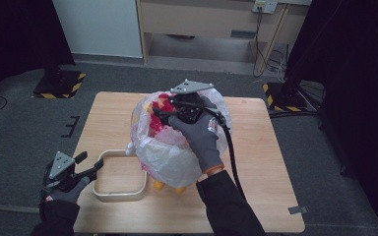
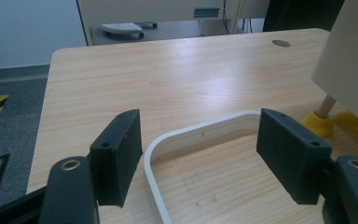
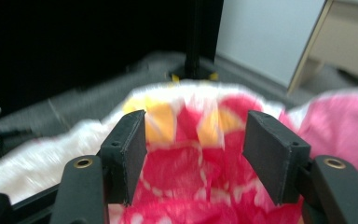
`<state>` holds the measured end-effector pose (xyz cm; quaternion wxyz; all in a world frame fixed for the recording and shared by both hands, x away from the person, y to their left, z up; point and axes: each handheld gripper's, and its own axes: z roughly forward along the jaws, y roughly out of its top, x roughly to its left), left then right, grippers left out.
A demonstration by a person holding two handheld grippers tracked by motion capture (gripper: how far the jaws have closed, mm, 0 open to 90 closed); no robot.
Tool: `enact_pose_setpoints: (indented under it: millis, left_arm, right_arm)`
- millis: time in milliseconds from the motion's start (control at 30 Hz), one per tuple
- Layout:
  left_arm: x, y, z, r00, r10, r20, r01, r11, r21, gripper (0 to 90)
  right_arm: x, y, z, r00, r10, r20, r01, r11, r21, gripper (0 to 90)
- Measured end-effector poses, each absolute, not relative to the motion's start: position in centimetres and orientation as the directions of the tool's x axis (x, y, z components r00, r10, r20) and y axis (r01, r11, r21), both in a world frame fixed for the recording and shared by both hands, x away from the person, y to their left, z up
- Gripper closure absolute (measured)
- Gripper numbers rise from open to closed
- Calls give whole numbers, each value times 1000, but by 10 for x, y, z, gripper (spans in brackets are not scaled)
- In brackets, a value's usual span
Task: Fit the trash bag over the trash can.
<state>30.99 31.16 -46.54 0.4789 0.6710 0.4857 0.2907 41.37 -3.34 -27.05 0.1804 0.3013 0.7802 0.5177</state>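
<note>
Under the right gripper (fingers wide) bulges a translucent bag of red-and-yellow contents.

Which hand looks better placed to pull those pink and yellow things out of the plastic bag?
Right, probably. The right gripper hangs over the plastic bag, its open jaws aimed at the pink and yellow contents. The left gripper sits open at the wooden tray's rim, off to the side.
</note>
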Motion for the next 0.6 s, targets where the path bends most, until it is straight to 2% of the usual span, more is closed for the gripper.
enact_pose_setpoints:
  millis: [333, 600]
  left_arm:
    - [310, 312, -466, 357, 931, -78, 381, -68, 922, 303]
    - [311, 313, -467, 351, 933, -80, 385, -66, 920, 303]
  right_arm:
    - [400, -37, -250, -767, 641, 23, 149, 144, 978, 393]
    - [387, -42, -228, -757, 653, -12, 53, 80, 995, 401]
